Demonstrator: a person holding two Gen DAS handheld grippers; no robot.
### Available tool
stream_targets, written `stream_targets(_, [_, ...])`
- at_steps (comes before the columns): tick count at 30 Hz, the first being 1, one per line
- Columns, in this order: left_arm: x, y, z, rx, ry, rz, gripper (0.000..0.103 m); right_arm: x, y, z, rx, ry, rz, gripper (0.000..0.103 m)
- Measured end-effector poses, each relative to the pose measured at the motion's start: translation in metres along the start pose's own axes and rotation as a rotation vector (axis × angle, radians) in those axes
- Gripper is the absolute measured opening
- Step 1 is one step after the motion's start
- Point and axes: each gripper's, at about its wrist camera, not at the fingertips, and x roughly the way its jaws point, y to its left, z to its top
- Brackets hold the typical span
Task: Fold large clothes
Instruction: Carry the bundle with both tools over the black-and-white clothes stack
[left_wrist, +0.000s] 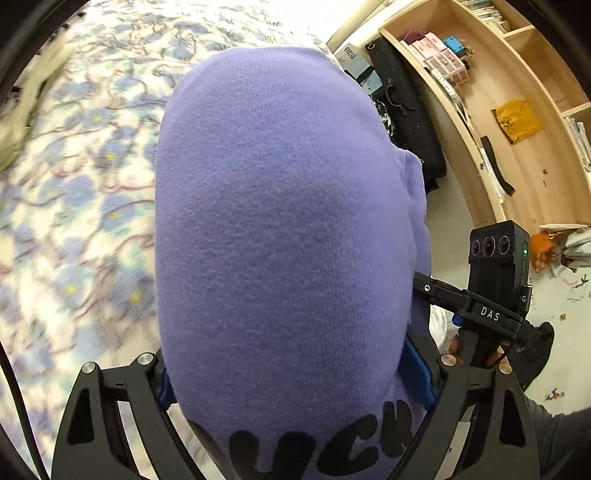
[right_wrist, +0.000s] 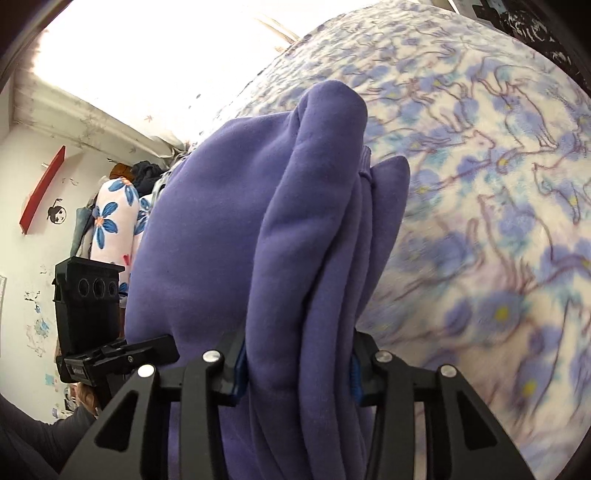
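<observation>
- The left gripper (left_wrist: 295, 384) is angled downward, its jaws clamped around a thick fold of the purple sweatshirt (left_wrist: 280, 221).
- The right gripper (right_wrist: 295, 369) is tilted downward too, jaws clenched on the sweatshirt's bunched layers above the floral bed (right_wrist: 498, 221).
- Small pink boxes (left_wrist: 439, 55) are seen in the wooden shelf (left_wrist: 517, 155).

"DAS" on right hand-held gripper (left_wrist: 491, 314), "UCK" (cropped) on purple sweatshirt (left_wrist: 280, 221)

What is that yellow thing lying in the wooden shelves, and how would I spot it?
Look at the wooden shelf unit to the right of the flowered bedspread. In its wide open compartment lies a crumpled mustard-yellow bag, alone on the board. Its neighbours are pink boxes further up and a black strap below.
</observation>
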Motion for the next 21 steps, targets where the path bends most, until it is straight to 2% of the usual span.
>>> stream_targets(5, [-0.077, 0.022, -0.01, -0.045, -0.024, 0.016, 0.091, 0.012, 0.06, -0.005, -0.03, 0.042, 0.028, 0.041])
stream_targets(10, [-0.176, 0.074, 0.001, -0.101, -0.093, 0.051, 0.091, 0.053, 0.144, 0.017, -0.106, 0.093, 0.087, 0.041])
stream_targets(14, [-0.243, 0.126, 0.038, -0.103, -0.147, 0.101, 0.091, 0.105, 0.214, 0.05, -0.151, 0.102, 0.154, 0.041])
stream_targets(21, [-0.313, 0.216, 0.139, -0.026, -0.193, 0.171, 0.091, 0.206, 0.295, 0.119, -0.12, 0.041, 0.223, 0.041])
